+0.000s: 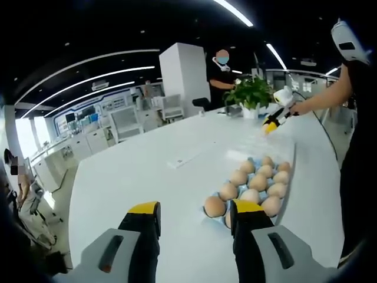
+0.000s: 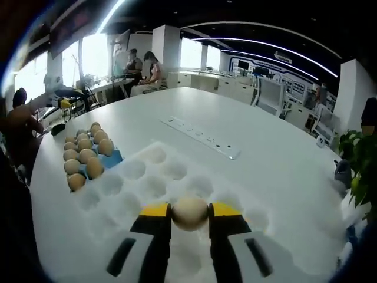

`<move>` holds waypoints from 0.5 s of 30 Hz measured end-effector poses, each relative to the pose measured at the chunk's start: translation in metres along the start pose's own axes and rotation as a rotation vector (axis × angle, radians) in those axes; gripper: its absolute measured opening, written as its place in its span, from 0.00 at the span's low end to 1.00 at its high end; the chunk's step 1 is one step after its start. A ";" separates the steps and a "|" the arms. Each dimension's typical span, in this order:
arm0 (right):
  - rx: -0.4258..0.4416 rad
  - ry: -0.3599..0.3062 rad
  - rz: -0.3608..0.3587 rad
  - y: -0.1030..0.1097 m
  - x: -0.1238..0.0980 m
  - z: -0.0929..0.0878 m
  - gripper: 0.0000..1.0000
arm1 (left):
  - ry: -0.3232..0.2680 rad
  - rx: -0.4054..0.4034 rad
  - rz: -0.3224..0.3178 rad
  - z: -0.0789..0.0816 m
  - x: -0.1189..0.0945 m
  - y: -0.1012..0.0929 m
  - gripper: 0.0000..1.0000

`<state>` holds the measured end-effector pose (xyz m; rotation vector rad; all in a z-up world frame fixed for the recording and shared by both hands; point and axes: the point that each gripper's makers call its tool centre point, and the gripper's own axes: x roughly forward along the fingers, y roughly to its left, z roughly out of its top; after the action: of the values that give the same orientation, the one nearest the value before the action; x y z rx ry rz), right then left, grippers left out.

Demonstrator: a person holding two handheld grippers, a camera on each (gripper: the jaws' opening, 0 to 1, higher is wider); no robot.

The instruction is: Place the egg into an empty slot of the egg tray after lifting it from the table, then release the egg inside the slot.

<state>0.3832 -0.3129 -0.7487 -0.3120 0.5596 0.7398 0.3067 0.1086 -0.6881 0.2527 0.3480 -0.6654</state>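
My right gripper [image 2: 189,213] squeezes the egg [image 2: 189,212] just above the white egg tray [image 2: 147,177]. I cannot tell which way it points. My left gripper [image 1: 194,213] is open over the table [image 1: 141,177].

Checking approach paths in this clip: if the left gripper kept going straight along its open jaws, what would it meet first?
Probably bare white table. The left gripper points past the blue egg tray, whose nearest eggs sit beside its right jaw; depth is unclear.
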 end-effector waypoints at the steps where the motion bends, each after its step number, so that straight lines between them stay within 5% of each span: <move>1: -0.007 0.000 0.015 0.005 0.003 0.002 0.25 | 0.001 0.000 0.000 0.000 0.000 0.000 0.48; 15: -0.071 -0.026 0.146 0.052 0.034 0.026 0.25 | 0.001 -0.001 0.001 0.000 0.000 0.000 0.48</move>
<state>0.3764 -0.2457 -0.7515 -0.3297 0.5360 0.9047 0.3066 0.1084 -0.6882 0.2519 0.3490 -0.6641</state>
